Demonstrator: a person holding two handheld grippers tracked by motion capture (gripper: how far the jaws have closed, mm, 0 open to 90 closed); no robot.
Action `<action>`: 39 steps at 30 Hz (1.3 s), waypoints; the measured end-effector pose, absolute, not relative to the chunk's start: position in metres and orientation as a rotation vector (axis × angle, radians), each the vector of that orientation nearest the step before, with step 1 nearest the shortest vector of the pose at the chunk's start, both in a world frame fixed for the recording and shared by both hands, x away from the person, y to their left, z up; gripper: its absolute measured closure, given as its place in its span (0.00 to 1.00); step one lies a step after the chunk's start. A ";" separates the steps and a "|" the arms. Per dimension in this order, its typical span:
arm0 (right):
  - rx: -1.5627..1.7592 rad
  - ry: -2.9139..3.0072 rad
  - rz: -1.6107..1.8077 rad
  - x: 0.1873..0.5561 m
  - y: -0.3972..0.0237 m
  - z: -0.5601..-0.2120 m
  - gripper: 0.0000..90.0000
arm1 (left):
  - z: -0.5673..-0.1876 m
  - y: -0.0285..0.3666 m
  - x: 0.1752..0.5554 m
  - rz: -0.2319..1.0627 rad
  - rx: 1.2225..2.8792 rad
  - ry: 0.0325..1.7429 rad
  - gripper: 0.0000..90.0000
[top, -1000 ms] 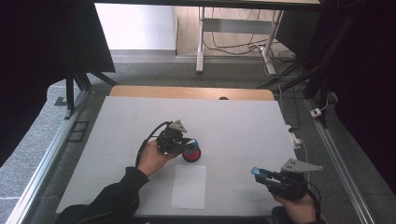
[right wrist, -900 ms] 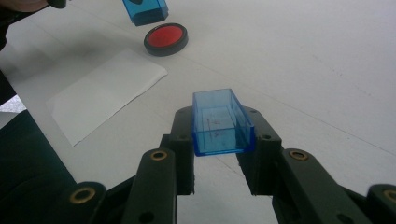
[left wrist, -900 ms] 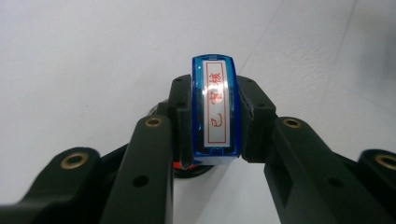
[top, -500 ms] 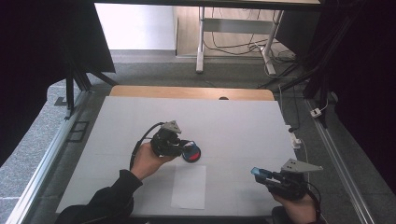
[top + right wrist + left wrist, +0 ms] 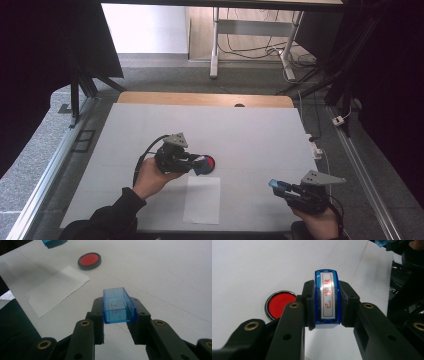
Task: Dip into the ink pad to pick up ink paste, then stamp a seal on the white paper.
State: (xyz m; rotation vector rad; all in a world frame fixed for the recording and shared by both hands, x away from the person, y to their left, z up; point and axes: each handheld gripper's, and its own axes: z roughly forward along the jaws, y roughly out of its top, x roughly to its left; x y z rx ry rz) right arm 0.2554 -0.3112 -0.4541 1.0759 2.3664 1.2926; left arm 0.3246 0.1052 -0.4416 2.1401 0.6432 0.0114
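Just above the red ink pad (image 5: 280,304), my left hand-held gripper (image 5: 327,312) is clamped on the stamp (image 5: 327,298) by its narrow sides; my right hand-held gripper (image 5: 119,322) pinches its blue cap (image 5: 119,305). Both seem light, rigid, slick plastic, so gripping the flat sides is probably safest.

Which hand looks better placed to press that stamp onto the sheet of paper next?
Left, probably. The left gripper is shut on the blue stamp, right beside the red ink pad and just above the paper in the high view. The right gripper clamps just the empty blue cap, off to the side.
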 end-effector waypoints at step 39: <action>1.067 2.375 1.292 0.255 -0.310 -0.454 0.76 | -0.476 0.082 0.302 0.042 2.292 0.556 0.78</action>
